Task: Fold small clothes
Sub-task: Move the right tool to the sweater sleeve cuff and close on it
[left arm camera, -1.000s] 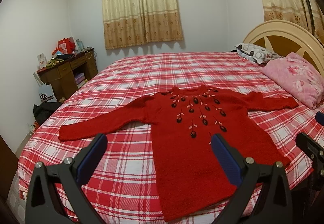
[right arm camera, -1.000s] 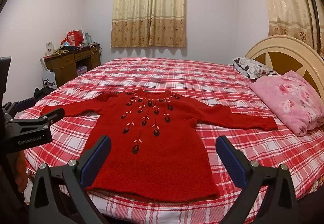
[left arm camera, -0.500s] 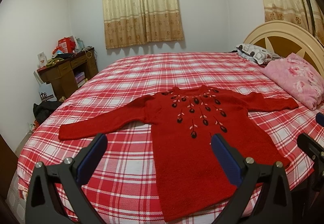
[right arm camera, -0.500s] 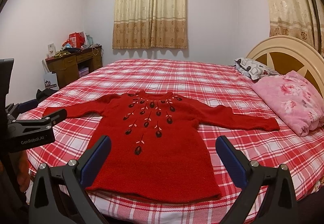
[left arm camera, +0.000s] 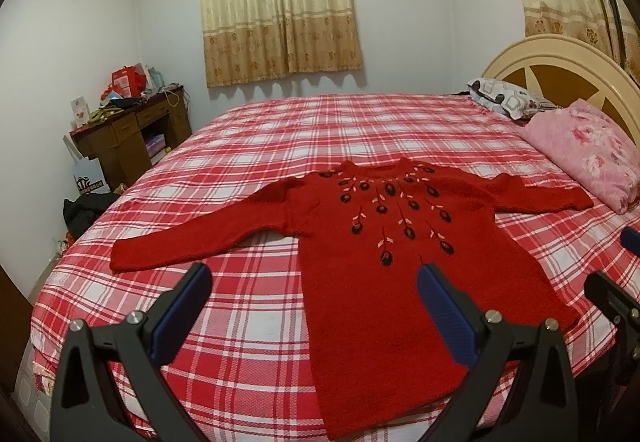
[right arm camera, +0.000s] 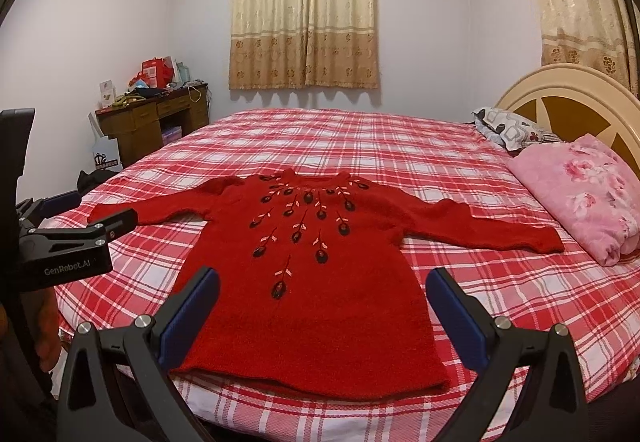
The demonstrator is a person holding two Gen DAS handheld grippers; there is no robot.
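The red knitted sweater (left arm camera: 384,282) (right arm camera: 316,282) lies flat and face up on the bed (left arm camera: 320,130) (right arm camera: 360,138), near the bed's front edge, with its hem toward the cameras and its neck toward the far side. Both sleeves are spread out to the sides; the left sleeve (left arm camera: 192,242) reaches toward the left edge of the bed, and the right sleeve (right arm camera: 488,230) ends near the pink floral pillow (left arm camera: 588,154) (right arm camera: 584,194). Dark flowers with pale leaves are embroidered below the neck. The sweater is not folded yet.

The left gripper (left arm camera: 314,312) hangs above the front edge of the bed, its two blue-padded fingers wide apart and holding nothing; between them I see the checked red and white bedspread (left arm camera: 248,322) and the left part of the sweater body. The right gripper (right arm camera: 322,312) also hangs above the front edge, its fingers wide apart and empty, with the lower part of the sweater framed between them. Neither gripper touches the cloth.

Behind the pink pillow, a grey patterned pillow (left arm camera: 504,102) (right arm camera: 508,126) lies against the cream headboard (left arm camera: 560,58) (right arm camera: 568,94). At the left wall a wooden desk (left arm camera: 132,138) (right arm camera: 156,126) stands, with a red box (left arm camera: 128,82) (right arm camera: 154,72) on top. Beige curtains (left arm camera: 280,2) (right arm camera: 304,10) cover the window on the far wall.
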